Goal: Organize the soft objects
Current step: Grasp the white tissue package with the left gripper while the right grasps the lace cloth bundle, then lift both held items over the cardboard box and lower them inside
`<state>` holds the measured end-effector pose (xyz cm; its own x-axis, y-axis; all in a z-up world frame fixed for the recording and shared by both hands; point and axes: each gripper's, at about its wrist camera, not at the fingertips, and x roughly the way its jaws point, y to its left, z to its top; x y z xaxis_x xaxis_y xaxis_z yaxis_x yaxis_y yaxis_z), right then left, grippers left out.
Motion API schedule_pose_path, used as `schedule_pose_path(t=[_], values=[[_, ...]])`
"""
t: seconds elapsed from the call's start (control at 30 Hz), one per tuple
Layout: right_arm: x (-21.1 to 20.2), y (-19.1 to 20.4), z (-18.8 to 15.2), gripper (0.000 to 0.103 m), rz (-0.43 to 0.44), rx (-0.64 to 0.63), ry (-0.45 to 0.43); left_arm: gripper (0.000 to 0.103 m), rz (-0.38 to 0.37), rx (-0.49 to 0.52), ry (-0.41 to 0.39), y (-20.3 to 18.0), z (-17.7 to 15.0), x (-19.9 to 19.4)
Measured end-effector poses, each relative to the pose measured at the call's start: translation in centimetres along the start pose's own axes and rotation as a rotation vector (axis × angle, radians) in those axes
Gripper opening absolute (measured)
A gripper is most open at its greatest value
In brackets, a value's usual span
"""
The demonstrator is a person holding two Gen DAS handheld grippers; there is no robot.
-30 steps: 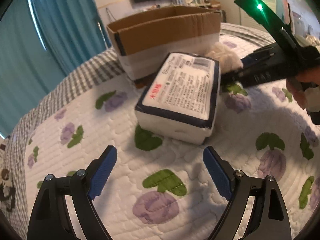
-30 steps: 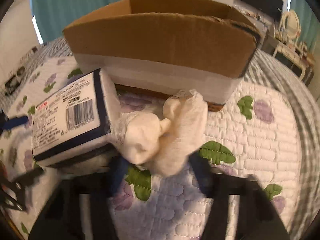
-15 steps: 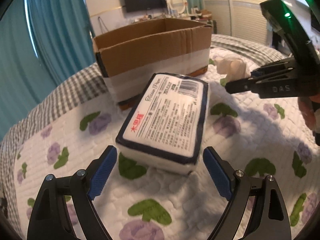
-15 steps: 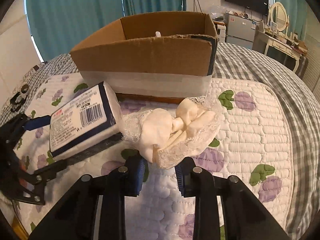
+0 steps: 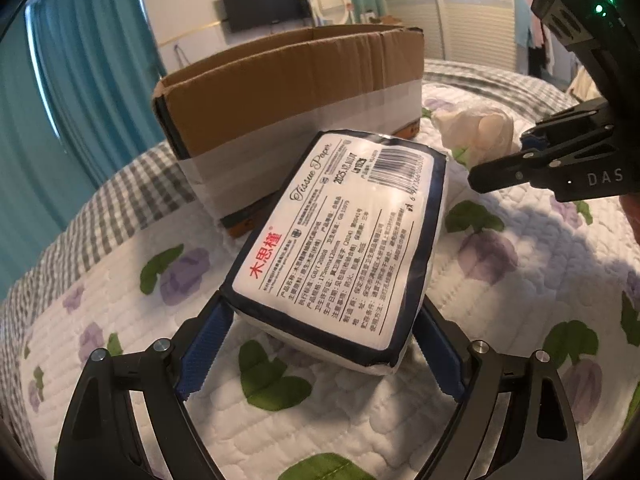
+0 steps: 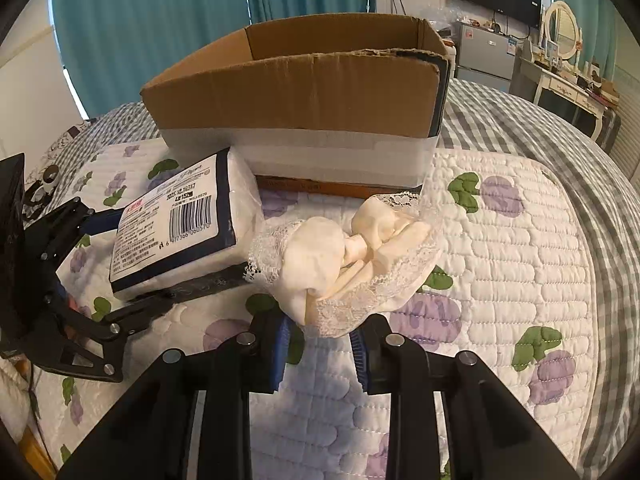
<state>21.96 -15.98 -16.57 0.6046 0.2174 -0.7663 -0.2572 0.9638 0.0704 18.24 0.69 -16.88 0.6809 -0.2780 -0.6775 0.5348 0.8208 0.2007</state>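
Note:
A white tissue paper pack (image 5: 344, 240) with a dark blue border lies on the quilt in front of an open cardboard box (image 5: 288, 96). My left gripper (image 5: 320, 352) straddles the pack's near end, its blue pads at both sides, and it looks closed on the pack. My right gripper (image 6: 320, 344) is shut on a cream lace-trimmed cloth bundle (image 6: 344, 264) and holds it in front of the box (image 6: 304, 100), right of the pack (image 6: 176, 224). The bundle also shows in the left wrist view (image 5: 476, 132).
The floral quilted bedspread (image 6: 512, 264) covers the bed, with a grey checked blanket (image 6: 560, 152) around it. Teal curtains (image 5: 80, 92) hang behind. A dresser with a mirror (image 6: 560, 36) and a wall TV (image 5: 266, 2) stand at the back.
My left gripper moved forward onto the tissue pack and closed in on its near end. My right gripper closed on the cloth bundle and raised it off the quilt.

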Motion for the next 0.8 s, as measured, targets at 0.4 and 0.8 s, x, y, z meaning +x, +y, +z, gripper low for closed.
schedule_pose_path(t=[0.4, 0.8], values=[[-1.6, 0.3, -0.1, 0.026, 0.012, 0.017, -0.008, 0.068, 0.037, -0.115, -0.057, -0.6, -0.8, -1.6], [-8.8, 1.7, 0.3, 0.026, 0.04, -0.012, -0.066, 0.065, 0.051, -0.324, 0.02, -1.1, -1.3, -7.2]])
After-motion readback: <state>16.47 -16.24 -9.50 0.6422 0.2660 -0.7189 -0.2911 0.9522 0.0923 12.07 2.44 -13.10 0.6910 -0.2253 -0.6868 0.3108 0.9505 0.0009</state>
